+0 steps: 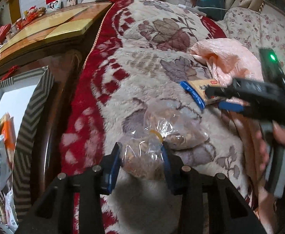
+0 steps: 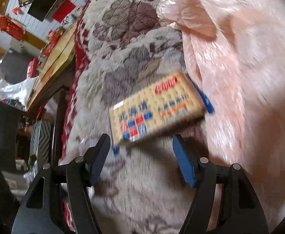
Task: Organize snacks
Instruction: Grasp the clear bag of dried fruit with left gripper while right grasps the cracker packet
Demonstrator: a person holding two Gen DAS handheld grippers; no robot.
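Blue-padded left gripper [image 1: 141,160] clamps one clear snack bag [image 1: 158,136] on the floral blanket [image 1: 142,62].

One cracker packet [image 2: 156,107] lies flat beside one pink plastic bag [image 2: 240,48], its long axis running diagonally, its red-labelled end toward the pink bag. Right gripper [image 2: 141,158] hovers just short of it, jaws spread. One striped box [image 1: 23,136] of snacks sits at left.

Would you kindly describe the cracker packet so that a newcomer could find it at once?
Start from the floral fleece blanket covering the bed and follow it to the crumpled pink plastic bag. The cracker packet lies flat at that bag's edge, in front of the right gripper. Unlike the clear bag of nuts, it is a tan rectangle with blue ends.
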